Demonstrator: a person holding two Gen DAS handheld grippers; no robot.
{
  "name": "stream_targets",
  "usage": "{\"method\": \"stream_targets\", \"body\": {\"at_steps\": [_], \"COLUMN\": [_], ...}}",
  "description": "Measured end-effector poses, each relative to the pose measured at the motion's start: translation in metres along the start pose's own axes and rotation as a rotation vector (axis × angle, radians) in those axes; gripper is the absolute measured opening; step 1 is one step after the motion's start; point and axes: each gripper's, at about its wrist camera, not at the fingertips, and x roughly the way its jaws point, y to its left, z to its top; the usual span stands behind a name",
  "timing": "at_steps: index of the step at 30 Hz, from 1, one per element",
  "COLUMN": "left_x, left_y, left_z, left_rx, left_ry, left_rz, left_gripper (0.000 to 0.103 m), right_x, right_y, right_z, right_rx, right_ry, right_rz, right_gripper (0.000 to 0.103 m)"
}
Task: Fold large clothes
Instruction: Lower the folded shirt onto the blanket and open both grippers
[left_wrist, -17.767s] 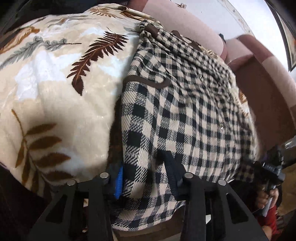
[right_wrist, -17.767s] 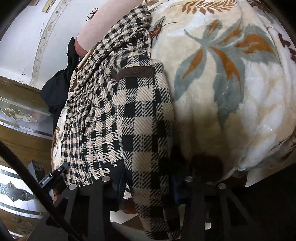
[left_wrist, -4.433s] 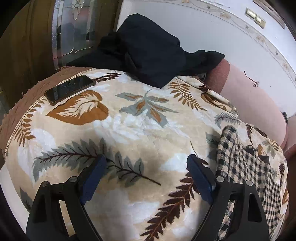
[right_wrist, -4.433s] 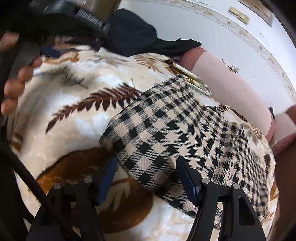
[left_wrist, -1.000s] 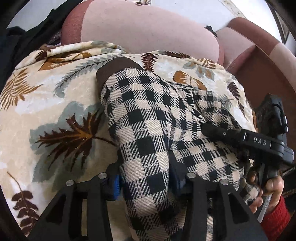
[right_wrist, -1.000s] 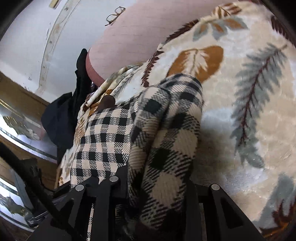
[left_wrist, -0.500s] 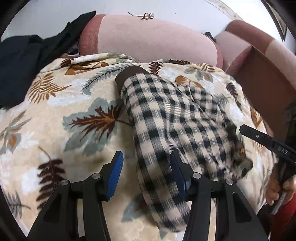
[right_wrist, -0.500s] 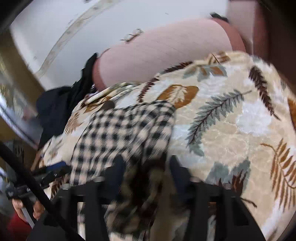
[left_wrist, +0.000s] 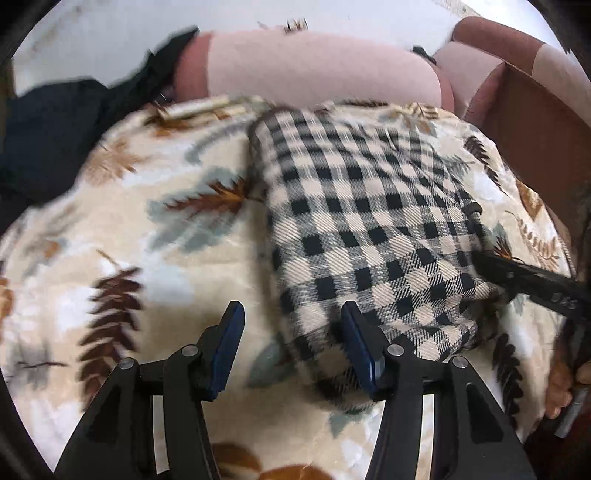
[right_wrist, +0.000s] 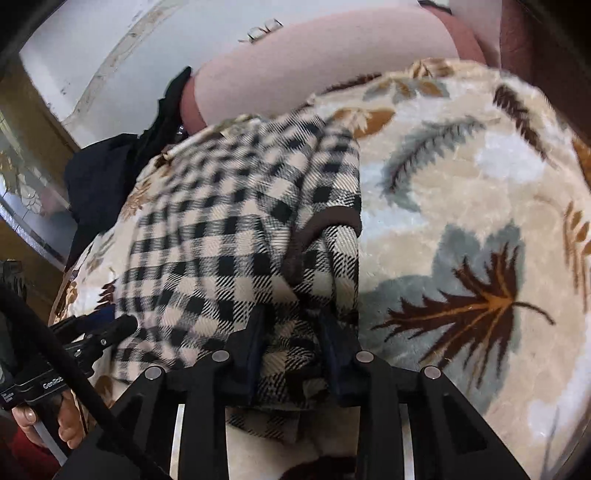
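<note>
the checked garment (left_wrist: 369, 229) lies folded into a thick bundle on the leaf-patterned blanket (left_wrist: 155, 236) that covers the sofa seat, roughly mid-seat, its far end reaching toward the pink backrest (left_wrist: 314, 70) and its near end close to the blanket's front edge. the left gripper (left_wrist: 291, 343) has just been opening: its blue-padded jaws stand apart with a clear gap, hovering over the near left corner of the bundle, the right-side finger over the checked cloth and the left-side one over bare blanket, neither pressing anything. the right gripper (right_wrist: 291, 347) has its jaws drawn close together and pinching a bunch of the garment's near right edge, with a brown trim band (right_wrist: 332, 221) of the cloth showing just beyond the fingers. in the left wrist view the right gripper's finger reaches in from the right edge onto the bundle's side. a dark garment (left_wrist: 55, 129) is heaped at the far left end of the seat, against the backrest.
</note>
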Motion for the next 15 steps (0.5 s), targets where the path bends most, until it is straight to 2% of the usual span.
{"method": "stream_targets", "body": {"at_steps": [2, 5, 7, 10, 13, 15], "left_x": [-0.010, -0.005, 0.005, 0.000, -0.018, -0.037], "left_y": [0.000, 0.002, 0.003, 0.005, 0.009, 0.012], "left_z": [-0.007, -0.019, -0.027, -0.026, -0.027, -0.031], "left_rx": [-0.003, -0.030, -0.049, -0.062, -0.059, -0.069], "left_ry": [-0.025, -0.003, 0.020, 0.019, -0.017, -0.081], "left_rz": [0.032, 0.027, 0.027, 0.018, 0.040, 0.116], "left_gripper": [0.056, 0.059, 0.060, 0.060, 0.060, 0.065], "right_x": [-0.012, -0.018, -0.004, 0.017, 0.000, -0.023], "right_y": [0.010, 0.033, 0.039, 0.039, 0.039, 0.044], "right_z": [-0.001, -0.011, -0.019, -0.029, -0.029, -0.029], "right_rx": [-0.029, -0.066, -0.078, -0.083, -0.074, -0.084], "right_ry": [-0.026, -0.045, -0.013, 0.044, 0.008, -0.053], "right_rz": [-0.009, -0.029, -0.041, -0.115, -0.136, -0.174], "right_gripper": [0.032, 0.033, 0.035, 0.035, 0.035, 0.035]}}
